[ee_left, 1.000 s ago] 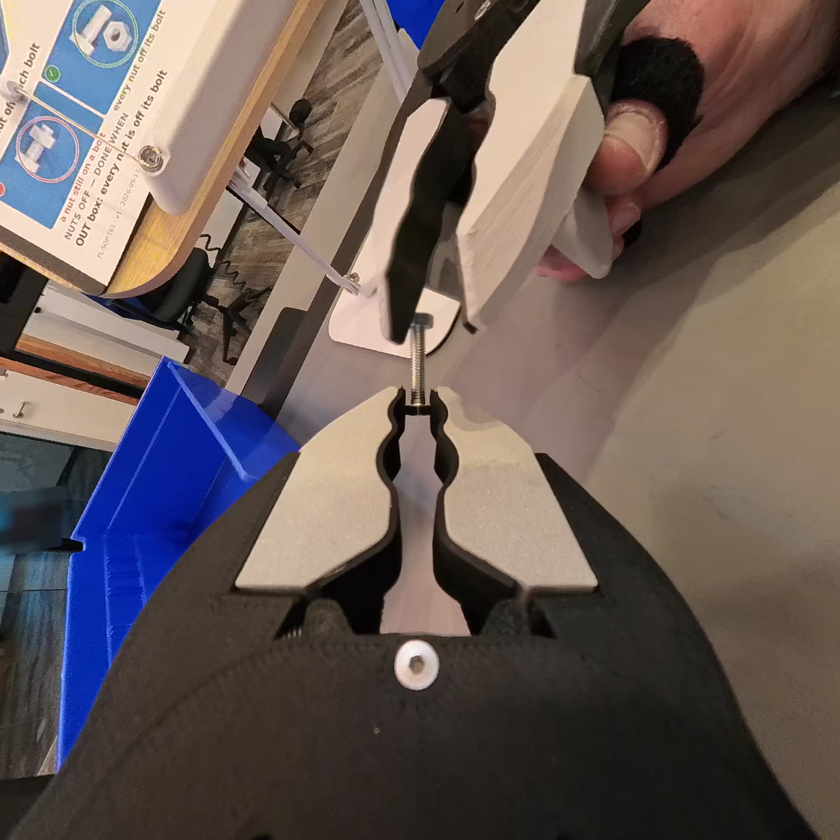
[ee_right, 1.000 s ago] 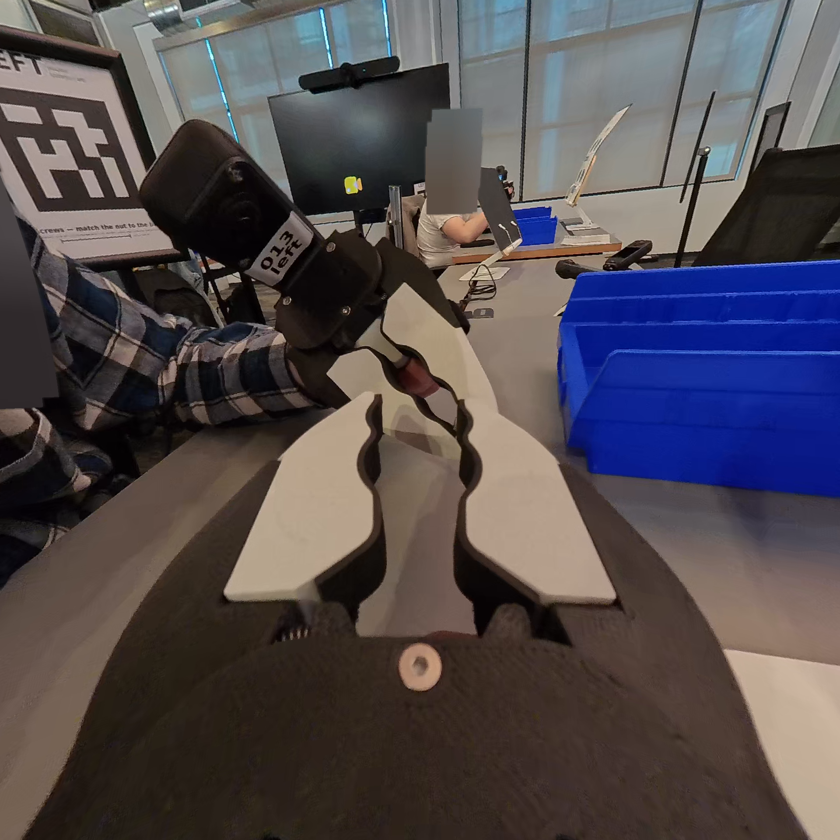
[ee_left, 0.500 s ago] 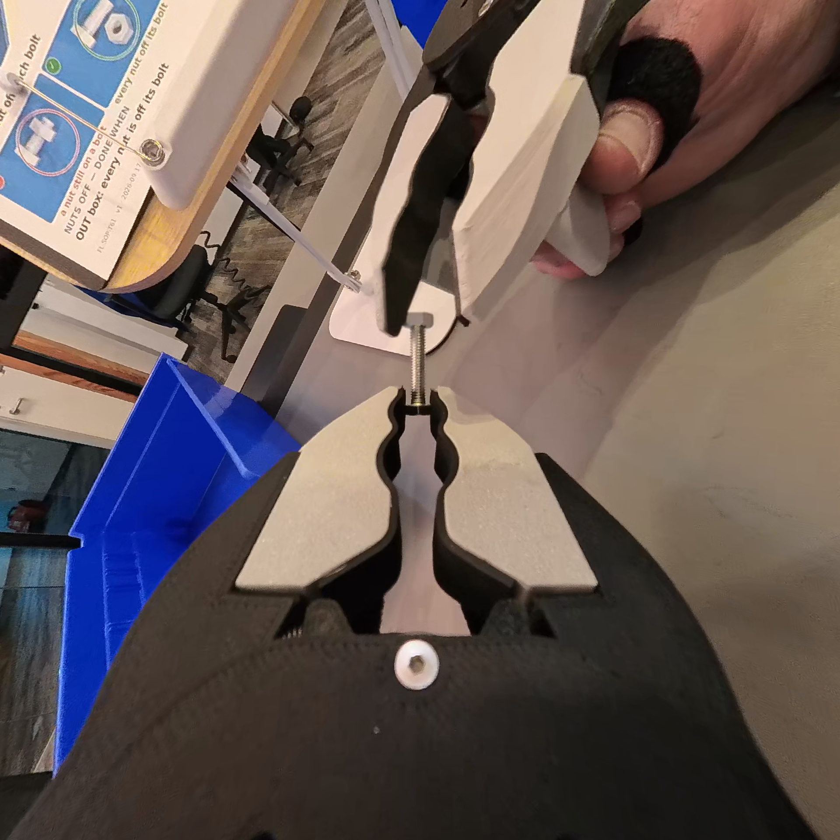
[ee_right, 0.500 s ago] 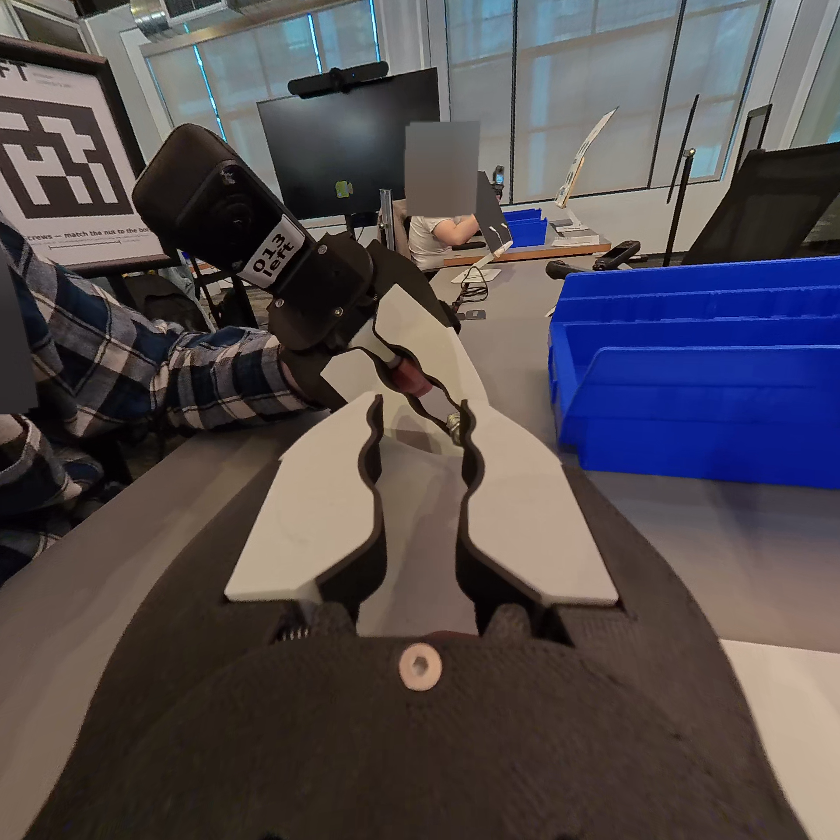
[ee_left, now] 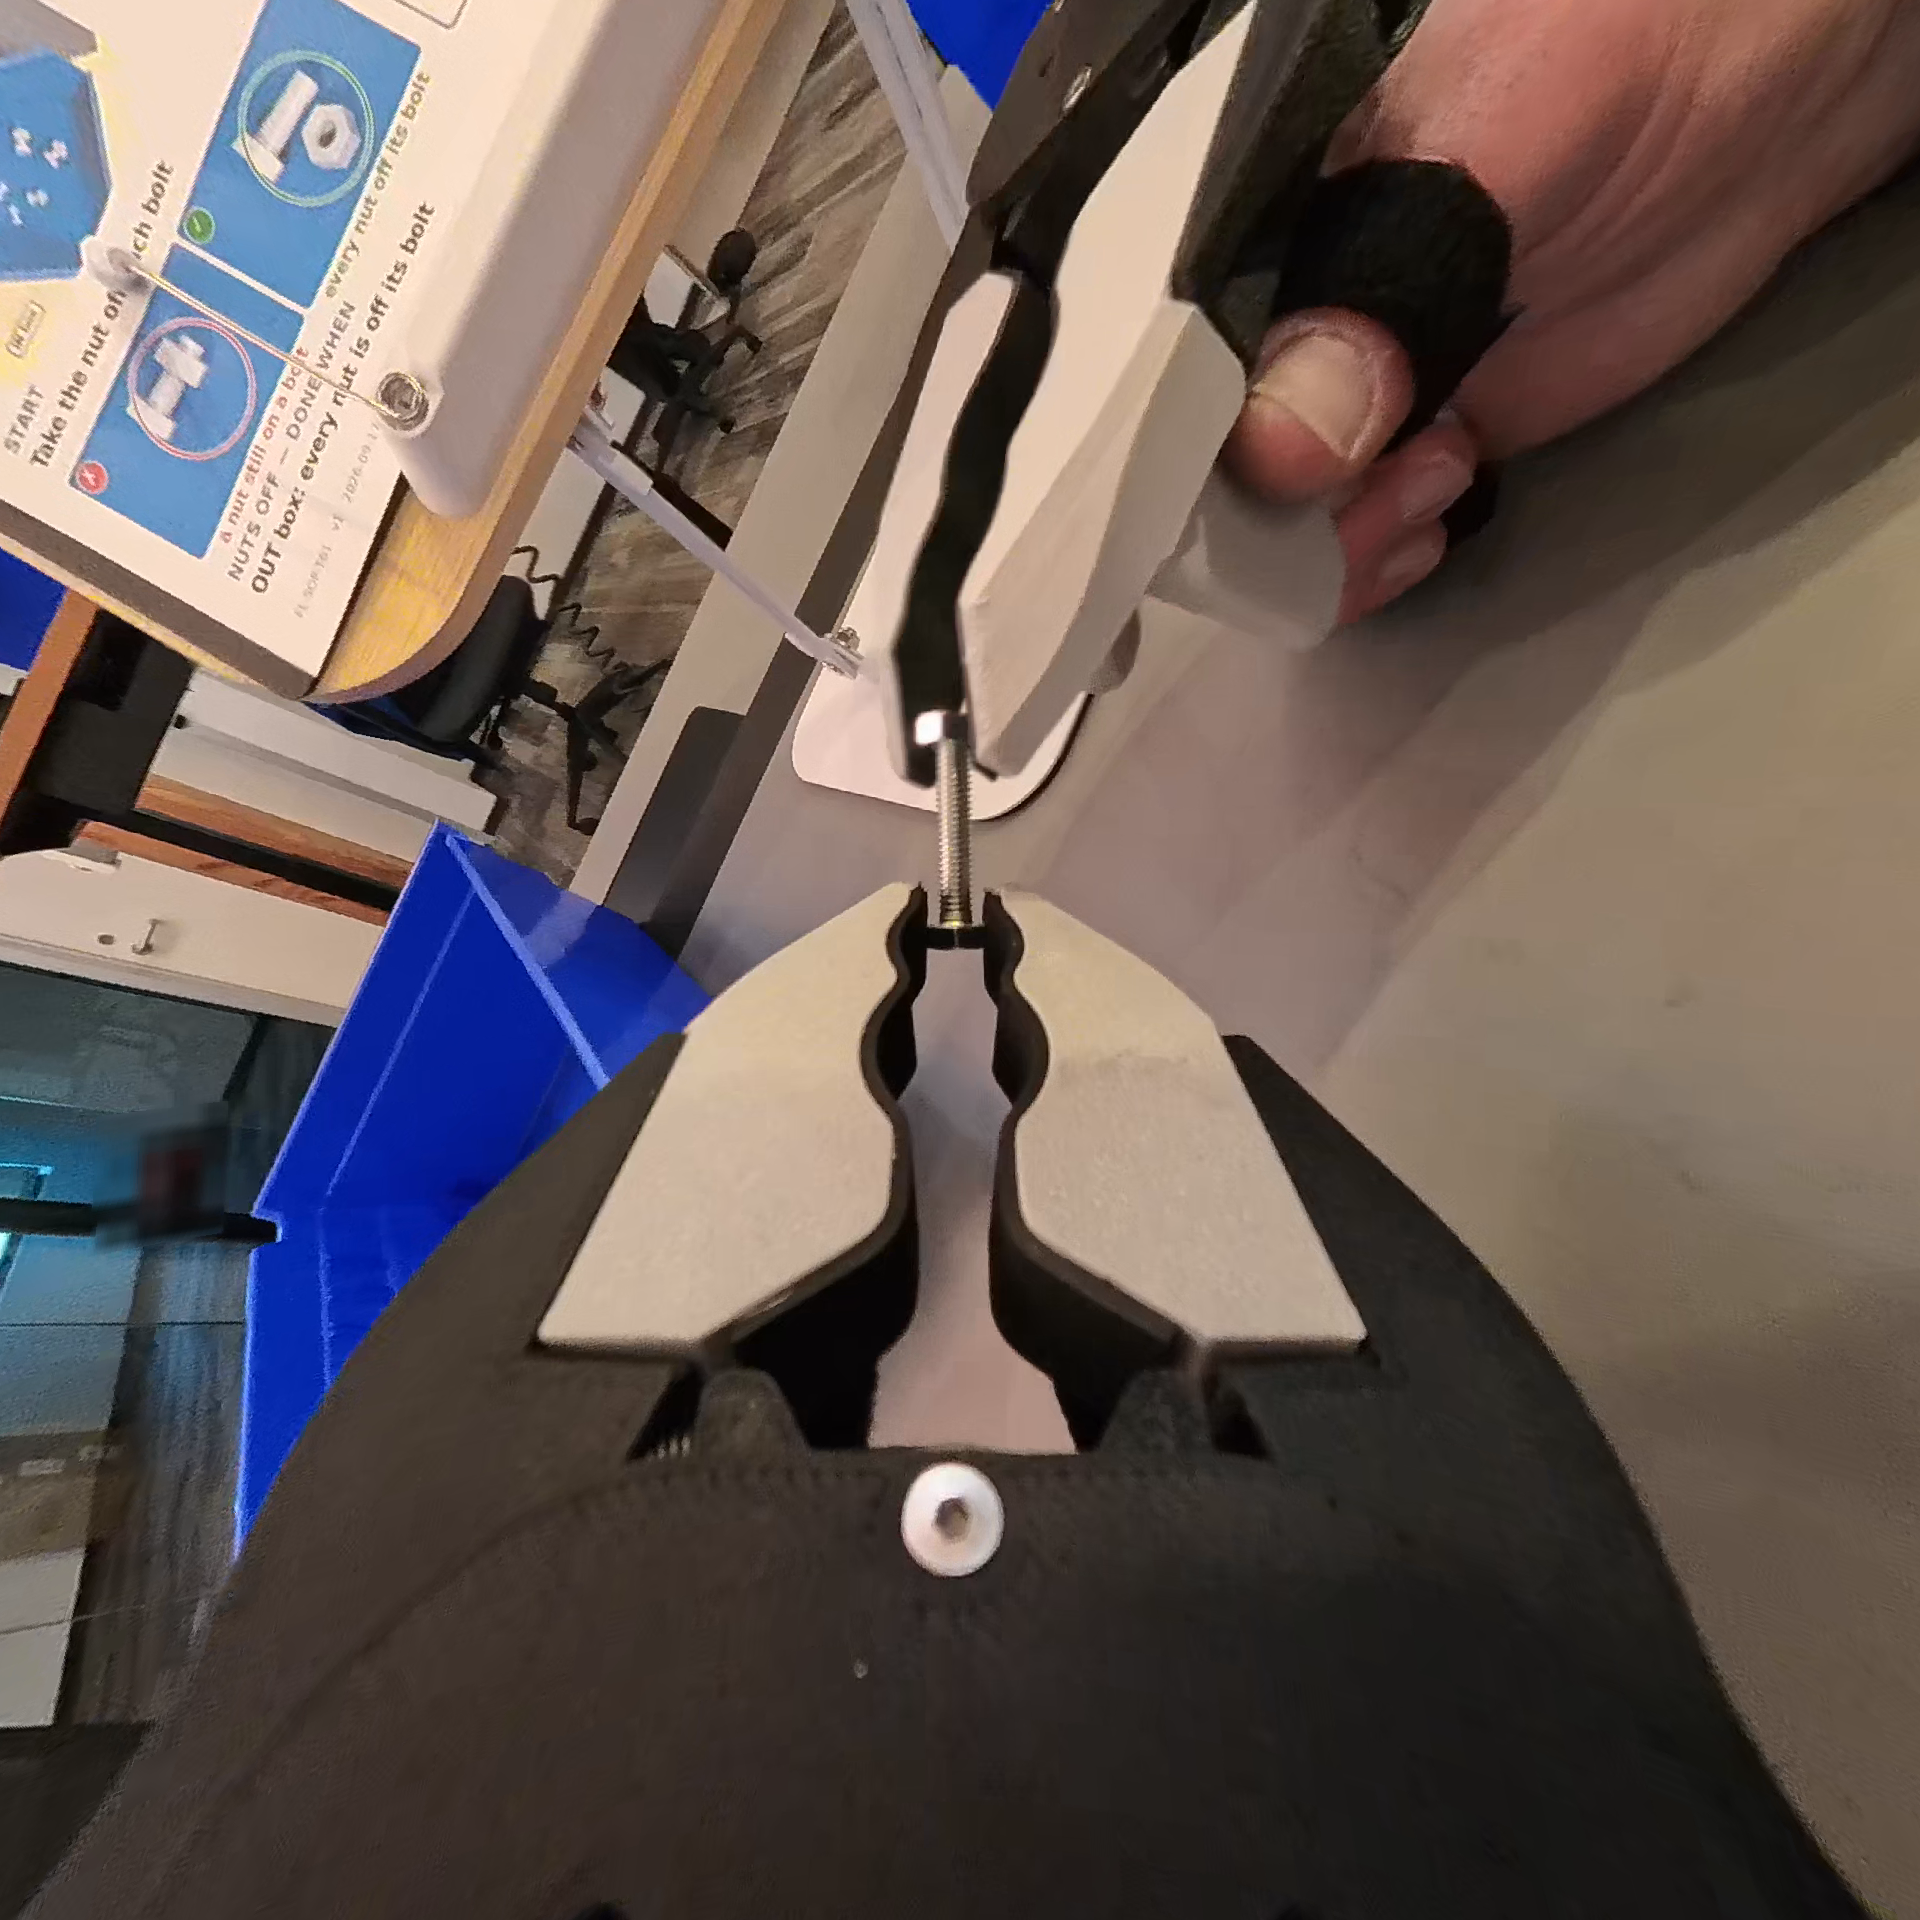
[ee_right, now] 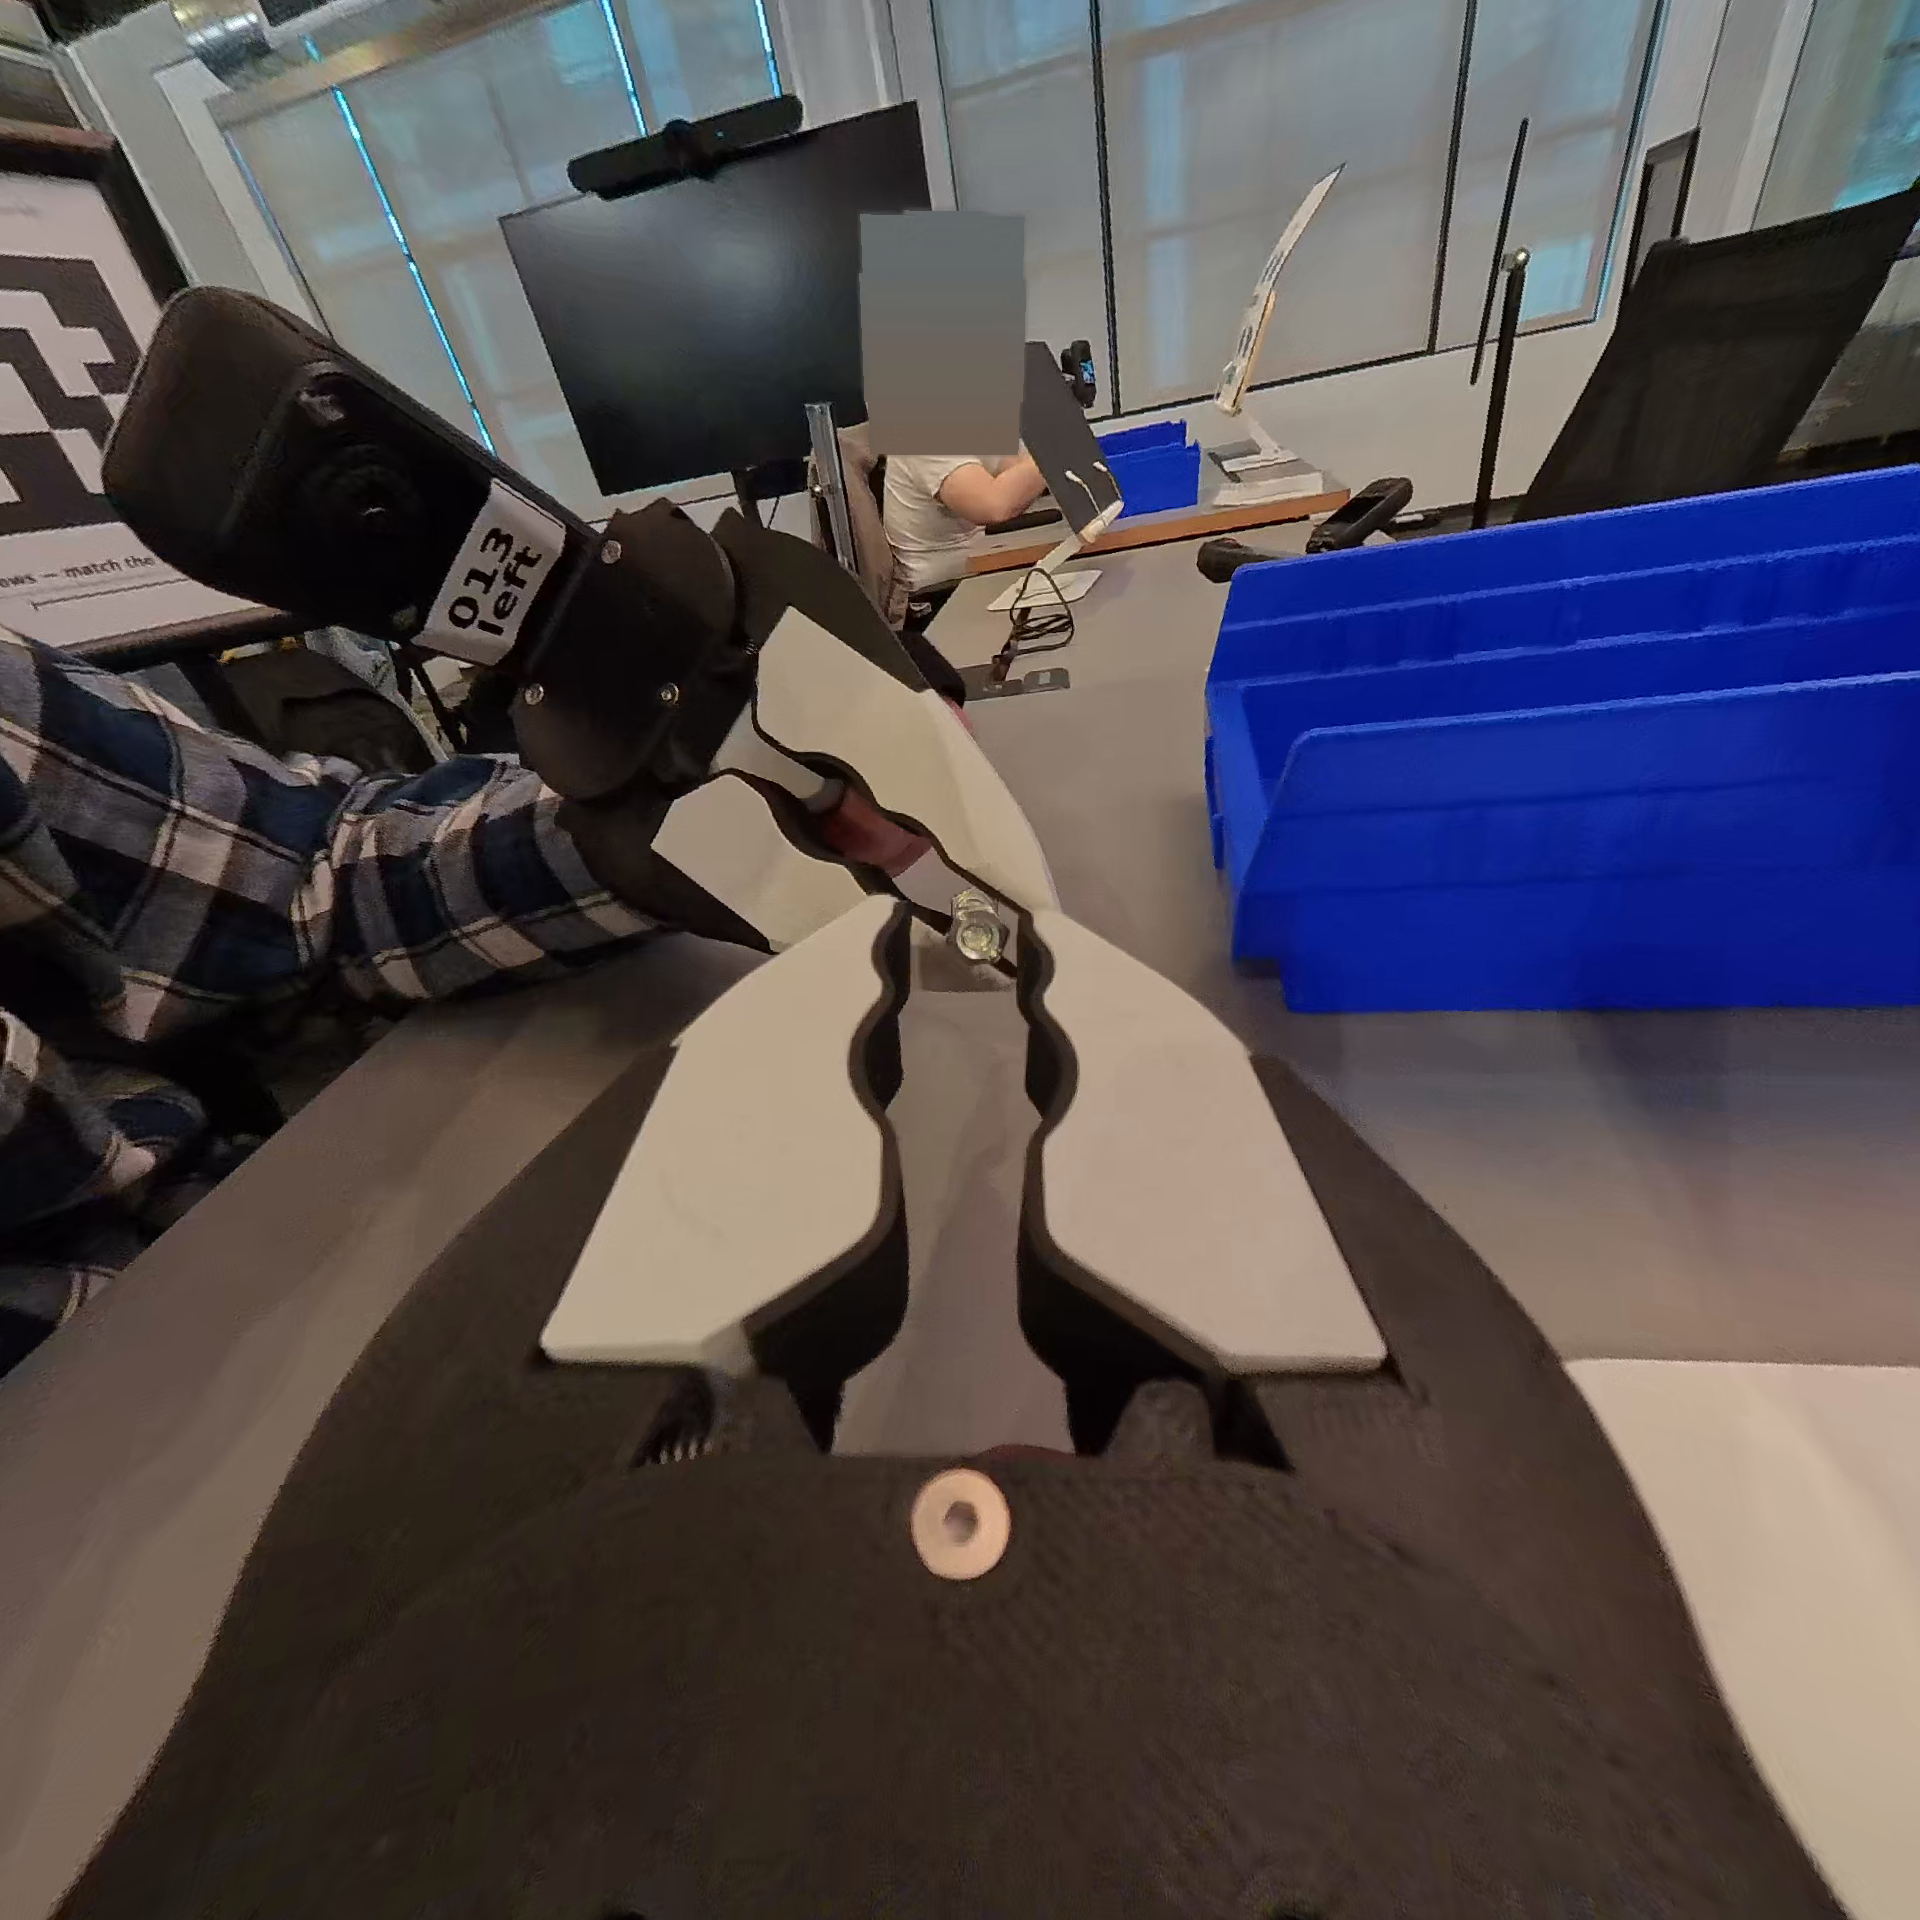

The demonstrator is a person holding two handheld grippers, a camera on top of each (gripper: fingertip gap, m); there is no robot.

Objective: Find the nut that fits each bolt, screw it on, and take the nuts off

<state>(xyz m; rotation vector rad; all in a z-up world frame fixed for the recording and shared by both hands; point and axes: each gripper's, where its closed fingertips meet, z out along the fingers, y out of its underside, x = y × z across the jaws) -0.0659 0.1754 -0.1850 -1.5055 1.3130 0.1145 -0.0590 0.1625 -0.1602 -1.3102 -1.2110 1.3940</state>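
Left wrist view: a bolt bridged between two hand-held grippers above the grey counter [ee_left: 1558, 1039]

The left hand-held gripper [ee_left: 954, 914] pinches the lower end of the threaded bolt [ee_left: 951, 831], apparently at a small nut [ee_left: 956, 935]; the right hand-held gripper [ee_left: 940, 743] reaches its hex head, though in its own view the fingers [ee_right: 1049, 966] look slightly parted, the head near one pad, so a firm grip can't be confirmed. The steel looks light, rigid and slick, likely to twist; grip the hex flats, not the threads
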